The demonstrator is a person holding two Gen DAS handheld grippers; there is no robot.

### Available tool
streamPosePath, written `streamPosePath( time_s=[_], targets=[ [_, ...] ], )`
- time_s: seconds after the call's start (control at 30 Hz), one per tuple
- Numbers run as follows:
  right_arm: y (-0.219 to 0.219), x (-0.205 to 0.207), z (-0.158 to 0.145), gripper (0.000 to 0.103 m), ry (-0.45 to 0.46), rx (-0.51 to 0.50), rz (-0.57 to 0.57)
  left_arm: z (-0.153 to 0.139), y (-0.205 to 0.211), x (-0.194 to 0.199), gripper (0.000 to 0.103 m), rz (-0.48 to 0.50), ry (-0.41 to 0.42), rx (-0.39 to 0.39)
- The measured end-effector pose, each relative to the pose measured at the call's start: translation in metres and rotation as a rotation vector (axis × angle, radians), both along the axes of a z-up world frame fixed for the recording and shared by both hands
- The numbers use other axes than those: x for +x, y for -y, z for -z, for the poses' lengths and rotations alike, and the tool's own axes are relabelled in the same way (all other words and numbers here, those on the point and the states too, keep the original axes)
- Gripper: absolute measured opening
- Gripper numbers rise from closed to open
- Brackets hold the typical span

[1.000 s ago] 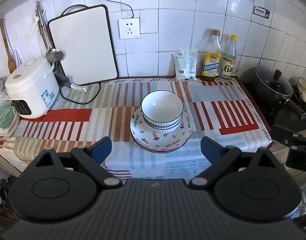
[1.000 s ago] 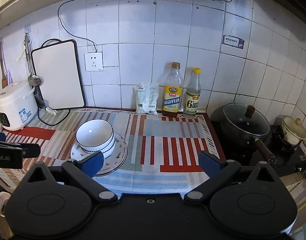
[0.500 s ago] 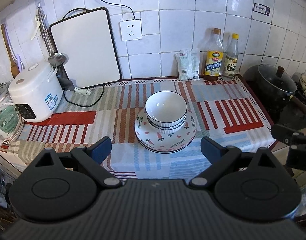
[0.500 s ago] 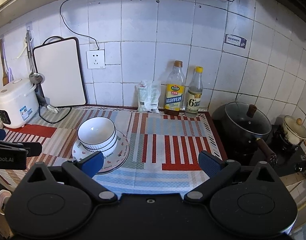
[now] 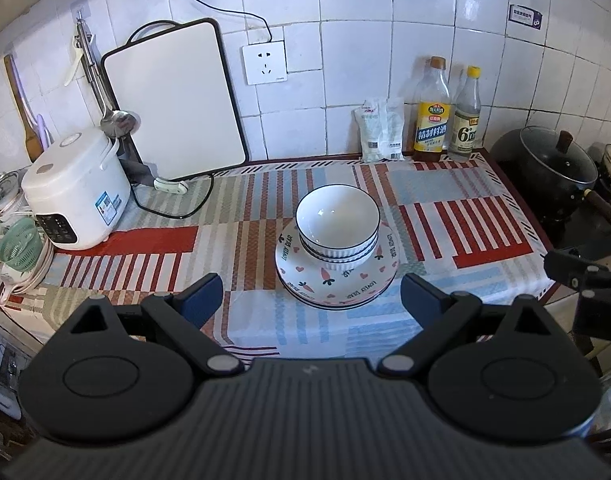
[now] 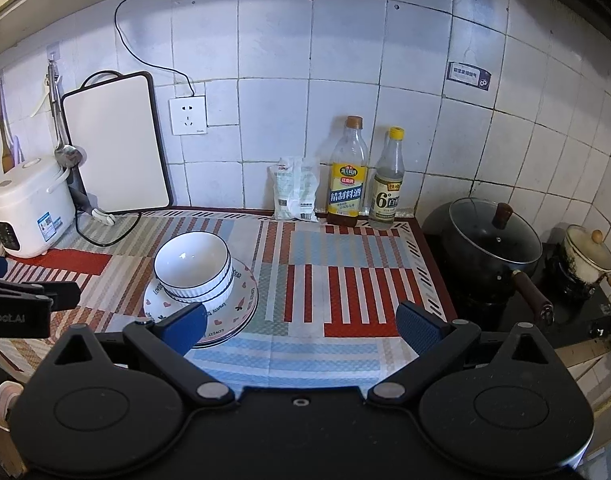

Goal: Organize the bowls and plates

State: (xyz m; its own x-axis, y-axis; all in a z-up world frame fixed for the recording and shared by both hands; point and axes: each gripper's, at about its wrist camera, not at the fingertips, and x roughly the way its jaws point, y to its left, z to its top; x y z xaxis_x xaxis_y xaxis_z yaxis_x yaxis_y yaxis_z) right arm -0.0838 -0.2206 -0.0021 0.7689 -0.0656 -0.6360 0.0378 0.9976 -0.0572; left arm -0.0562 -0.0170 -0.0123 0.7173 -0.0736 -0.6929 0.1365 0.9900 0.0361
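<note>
Hovering over the near counter edge, left gripper point(image 5: 311, 296) is spread wide, holding nothing; right gripper point(image 6: 301, 322) likewise released and empty. Bowls point(image 5: 337, 220), nested, sit on stacked plates point(image 5: 333, 284) mid-cloth point(image 5: 445, 188), at 12 o'clock from the left gripper and 10 o'clock from the right. Rice cooker point(image 5: 75, 188) at 10 o'clock; bottles point(image 5: 445, 112) at 1 o'clock.
</note>
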Motion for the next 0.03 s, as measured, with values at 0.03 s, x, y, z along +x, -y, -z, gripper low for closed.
streamPosePath(
  time_s=[0.03],
  targets=[
    [-0.0002, 0.0002, 0.0003, 0.102, -0.001, 0.001, 0.003, 0.0000, -0.0003, 0.0004, 0.097, 0.002, 0.001, 0.003]
  ],
)
